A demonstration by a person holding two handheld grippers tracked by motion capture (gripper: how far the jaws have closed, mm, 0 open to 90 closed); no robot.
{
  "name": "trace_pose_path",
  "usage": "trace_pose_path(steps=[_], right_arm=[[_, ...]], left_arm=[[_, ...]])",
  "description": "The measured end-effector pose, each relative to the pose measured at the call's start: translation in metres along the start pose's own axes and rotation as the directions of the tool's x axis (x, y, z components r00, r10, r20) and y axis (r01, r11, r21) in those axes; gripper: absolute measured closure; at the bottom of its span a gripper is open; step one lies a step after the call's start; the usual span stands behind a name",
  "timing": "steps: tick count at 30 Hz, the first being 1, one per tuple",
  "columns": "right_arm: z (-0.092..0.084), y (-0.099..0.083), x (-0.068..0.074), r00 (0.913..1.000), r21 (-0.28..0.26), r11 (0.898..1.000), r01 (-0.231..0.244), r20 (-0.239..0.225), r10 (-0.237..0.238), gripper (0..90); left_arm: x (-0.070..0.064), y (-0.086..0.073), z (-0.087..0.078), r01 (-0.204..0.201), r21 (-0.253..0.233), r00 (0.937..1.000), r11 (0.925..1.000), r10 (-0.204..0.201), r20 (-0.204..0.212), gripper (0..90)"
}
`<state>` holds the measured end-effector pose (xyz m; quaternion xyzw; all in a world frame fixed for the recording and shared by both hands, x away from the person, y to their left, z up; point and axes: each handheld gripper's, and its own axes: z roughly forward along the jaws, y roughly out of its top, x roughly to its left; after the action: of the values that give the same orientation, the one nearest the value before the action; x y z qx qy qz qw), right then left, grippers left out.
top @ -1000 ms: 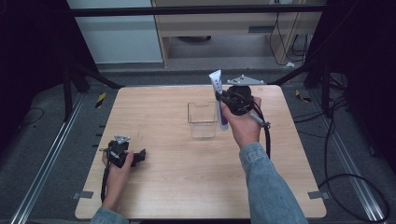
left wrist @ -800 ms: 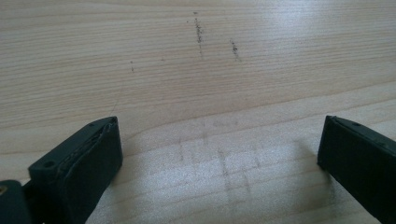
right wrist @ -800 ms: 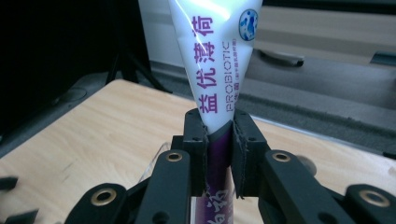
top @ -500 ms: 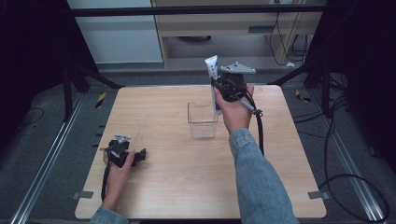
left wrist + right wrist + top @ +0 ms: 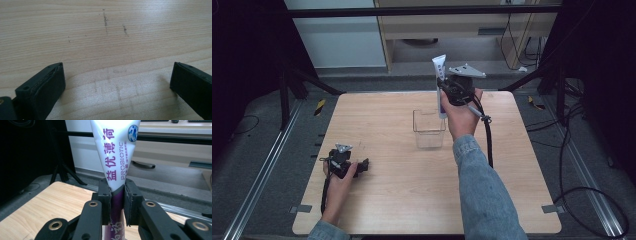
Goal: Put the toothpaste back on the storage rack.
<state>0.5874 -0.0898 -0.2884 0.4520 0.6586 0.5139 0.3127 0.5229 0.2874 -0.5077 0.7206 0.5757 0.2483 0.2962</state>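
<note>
A white and purple toothpaste tube (image 5: 440, 80) stands upright in the air, its flat crimped end up, just above the back right corner of a clear plastic box (image 5: 429, 129). My right gripper (image 5: 445, 89) is shut on the tube; in the right gripper view both pads press the tube (image 5: 115, 157) where white turns to purple, with the right gripper (image 5: 117, 203) level. My left gripper (image 5: 364, 165) rests low on the wooden table (image 5: 382, 120) at the front left. Its jaws stand wide apart in the left gripper view (image 5: 117, 85), with bare wood between them.
The clear box sits open-topped at the table's middle back. Black frame poles (image 5: 292, 85) flank the table. Cables (image 5: 572, 150) lie on the floor to the right, and a cabinet (image 5: 452, 25) stands behind.
My right gripper has lifted the tube and carried it slightly up and toward the back, turning it more upright. The left gripper has stayed put.
</note>
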Motion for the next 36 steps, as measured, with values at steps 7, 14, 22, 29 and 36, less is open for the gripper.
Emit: trace_pose_path(steps=[7,14,22,29,36], right_arm=[[0.010,-0.005,0.007,1.0000,0.005,1.000,0.006,-0.002,-0.006,78.0],[0.017,-0.009,0.018,0.9997,-0.004,1.000,0.012,-0.021,-0.012,77.9],[0.018,-0.016,0.028,0.9989,-0.007,0.999,0.035,-0.031,-0.035,77.9],[0.019,-0.021,0.030,0.9986,-0.009,0.999,0.038,-0.036,-0.038,77.8],[0.023,-0.026,0.027,0.9989,0.000,1.000,0.023,-0.041,-0.023,77.8]], left_arm=[[0.000,0.001,0.001,0.002,-0.002,1.0000,1.0000,-0.002,-0.002,0.0],[0.000,0.001,0.001,-0.001,0.000,1.0000,1.0000,0.001,0.000,0.0],[0.000,0.002,0.001,-0.004,0.002,1.0000,1.0000,0.004,0.001,0.0],[0.000,0.002,0.002,-0.005,0.001,1.0000,1.0000,0.005,0.001,0.0],[0.000,0.002,0.002,-0.004,0.000,1.0000,1.0000,0.004,0.003,0.0]])
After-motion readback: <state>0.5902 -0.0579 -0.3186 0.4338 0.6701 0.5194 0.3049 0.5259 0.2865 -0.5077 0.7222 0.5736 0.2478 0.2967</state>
